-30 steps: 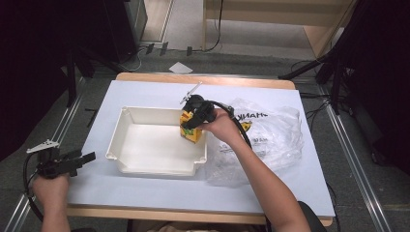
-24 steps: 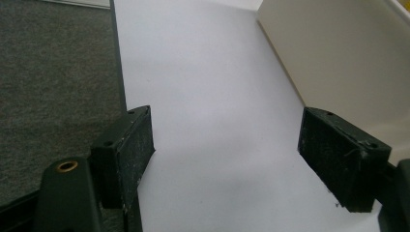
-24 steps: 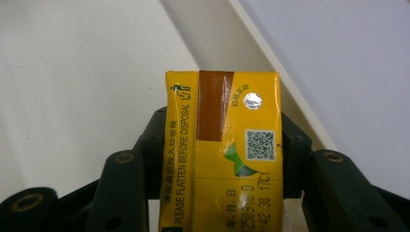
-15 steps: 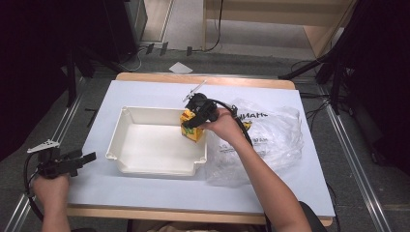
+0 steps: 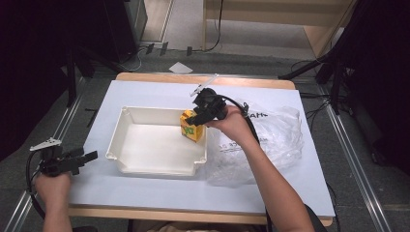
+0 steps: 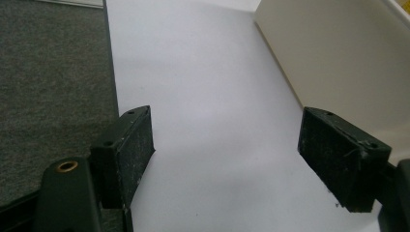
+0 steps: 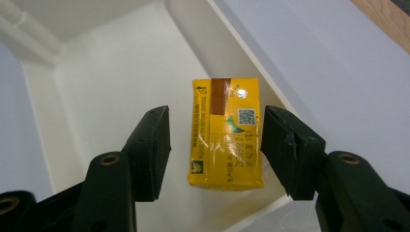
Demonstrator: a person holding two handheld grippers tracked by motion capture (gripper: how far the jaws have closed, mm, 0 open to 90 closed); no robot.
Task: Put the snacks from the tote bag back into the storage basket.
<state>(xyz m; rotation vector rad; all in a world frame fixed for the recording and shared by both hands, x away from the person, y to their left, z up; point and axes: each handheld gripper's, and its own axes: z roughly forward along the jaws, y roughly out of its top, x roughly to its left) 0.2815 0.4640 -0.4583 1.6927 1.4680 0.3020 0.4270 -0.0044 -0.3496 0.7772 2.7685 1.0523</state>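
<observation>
The right gripper [image 7: 215,145] is held over the far right corner of the shallow white plastic tray [image 5: 145,166], its jaws parted around the small yellow juice carton [image 7: 226,137]; a gap is seen on the left side, while the right jaw lies at the carton's edge, contact not clear. Compared with the earlier pictures, the carton [image 5: 191,126] is seen in the same corner of the tray, standing against the right wall, and the right hand [image 5: 232,123] has barely shifted. The left gripper [image 6: 241,159] is kept at the near left edge of the white table cover [image 5: 270,188], jaws wide apart with nothing between them, unchanged. A crumpled clear plastic bag [image 5: 275,140] lies right of the tray.
</observation>
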